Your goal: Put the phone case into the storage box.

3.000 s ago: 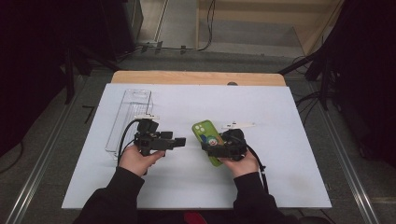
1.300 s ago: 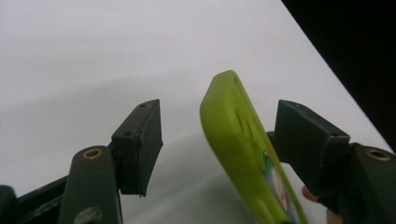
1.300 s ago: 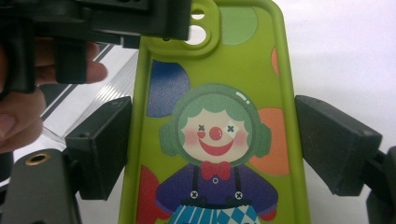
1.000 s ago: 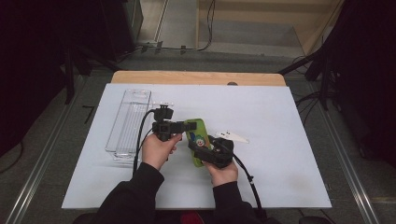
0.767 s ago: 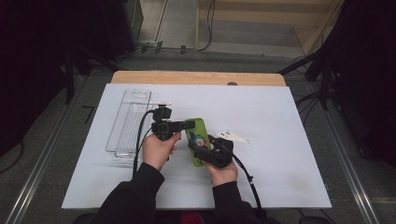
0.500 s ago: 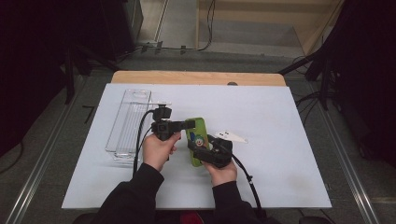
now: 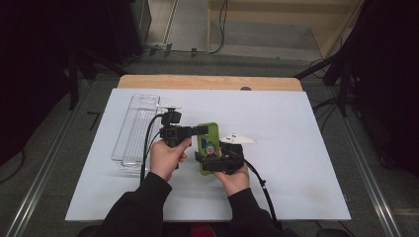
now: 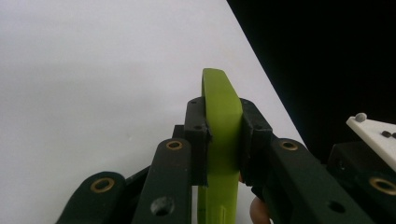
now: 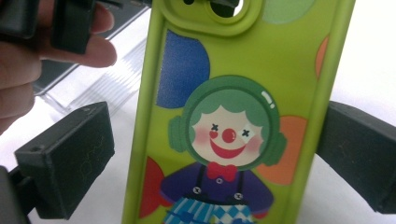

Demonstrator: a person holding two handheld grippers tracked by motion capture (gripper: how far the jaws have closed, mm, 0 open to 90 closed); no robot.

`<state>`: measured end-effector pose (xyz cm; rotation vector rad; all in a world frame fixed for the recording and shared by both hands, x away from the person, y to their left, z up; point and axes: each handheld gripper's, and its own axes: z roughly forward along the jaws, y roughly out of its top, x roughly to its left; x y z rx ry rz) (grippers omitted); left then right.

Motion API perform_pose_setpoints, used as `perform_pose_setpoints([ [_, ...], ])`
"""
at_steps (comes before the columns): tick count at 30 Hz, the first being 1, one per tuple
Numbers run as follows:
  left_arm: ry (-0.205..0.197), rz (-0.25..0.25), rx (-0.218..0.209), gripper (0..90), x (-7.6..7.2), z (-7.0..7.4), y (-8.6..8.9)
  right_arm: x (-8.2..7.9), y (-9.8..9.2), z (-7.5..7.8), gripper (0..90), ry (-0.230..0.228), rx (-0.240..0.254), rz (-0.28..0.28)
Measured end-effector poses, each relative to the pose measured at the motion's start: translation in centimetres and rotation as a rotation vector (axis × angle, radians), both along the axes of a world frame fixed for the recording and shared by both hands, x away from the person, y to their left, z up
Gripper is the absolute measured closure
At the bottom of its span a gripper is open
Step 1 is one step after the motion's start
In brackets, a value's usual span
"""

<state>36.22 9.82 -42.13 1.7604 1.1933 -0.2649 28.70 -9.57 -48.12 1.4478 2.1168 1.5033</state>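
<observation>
Dark surroundings are framing a white table (image 7: 296, 163), with a wooden edge showing along its far side and grey floor beyond

Clear plastic tray (image 7: 132, 133) is lying lengthwise on the left part of the table, just beside the person's left hand (image 7: 167, 155)

Both forearms in black sleeves are coming in from the near edge, meeting near the middle of the table

Green phone case (image 7: 208, 148) is sitting between the two hands, printed side up; the right gripper view is showing a clown figure (image 9: 227, 154) with a green hood, red nose and red bow tie, plus a camera cutout (image 9: 219, 11) at the case's far end

Left hand-held gripper (image 7: 202, 130) is reaching in from the left and is clamped on the far end of the case; in the left gripper view its pads (image 8: 198, 140) are pressing both faces of the green edge, having just been closing

Right hand-held gripper (image 7: 213, 164) is straddling the near part of the case; its jaws have just been opening, and its pads (image 9: 70, 158) are standing clear of the case's sides, gaps visible on both

White plate (image 7: 238, 139) on top of the right hand-held gripper is showing just right of the case
</observation>
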Motion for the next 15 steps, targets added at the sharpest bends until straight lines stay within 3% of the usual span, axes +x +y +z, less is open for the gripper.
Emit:
perform_pose_setpoints([
  [2, -0.015, -0.004, 0.011, 77.7, 0.0, 0.4, 0.2, 0.0, -0.2, 0.4, 0.0, -0.011, -0.016, 0.008],
  [6, -0.05, -0.025, 0.031, 77.6, 0.2, 0.8, 0.5, 0.5, -0.6, 1.3, 0.0, 0.03, -0.056, 0.059],
  [9, -0.073, -0.049, 0.051, 77.6, 0.3, 0.9, 0.8, 0.8, -0.9, 1.9, 0.0, 0.033, -0.089, 0.073],
  [15, -0.123, -0.08, 0.06, 77.6, 0.3, 0.9, 1.5, 1.5, -1.1, 2.8, 0.0, 0.052, -0.113, 0.123],
])
